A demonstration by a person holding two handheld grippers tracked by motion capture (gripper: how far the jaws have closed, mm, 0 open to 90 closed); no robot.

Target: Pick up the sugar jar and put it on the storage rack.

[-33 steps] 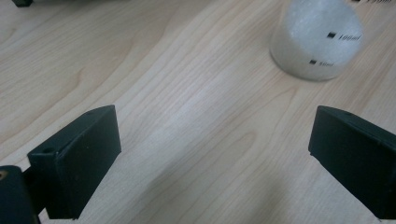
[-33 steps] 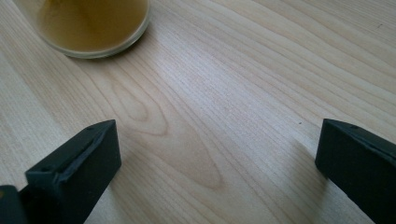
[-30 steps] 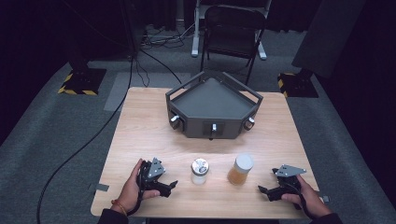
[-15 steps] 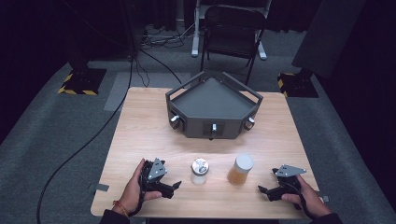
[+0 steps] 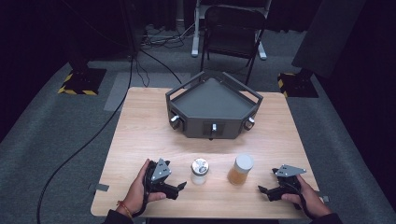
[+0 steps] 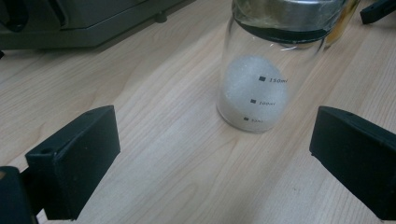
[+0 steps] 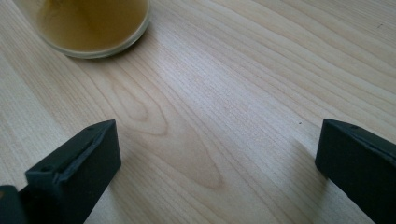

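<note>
Nearest, two hands rest on a wooden counter (image 5: 140,121), each holding a claw. Both the left claw (image 5: 180,188) and the right claw (image 5: 262,191) are spread wide, gripping nothing. Between them stand a glass jar of white powder (image 5: 199,171) and a jar of amber liquid (image 5: 241,169), apart. Farther back sits a grey angular tray (image 5: 212,99).

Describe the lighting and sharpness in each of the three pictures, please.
High view: the table is lit, the room around it dark, and the picture is somewhat soft. Left gripper view: the glass jar is sharp enough to read its marks, with glare on its lid. Right gripper view: the wood grain is sharp; the amber jar looks blurred.
</note>
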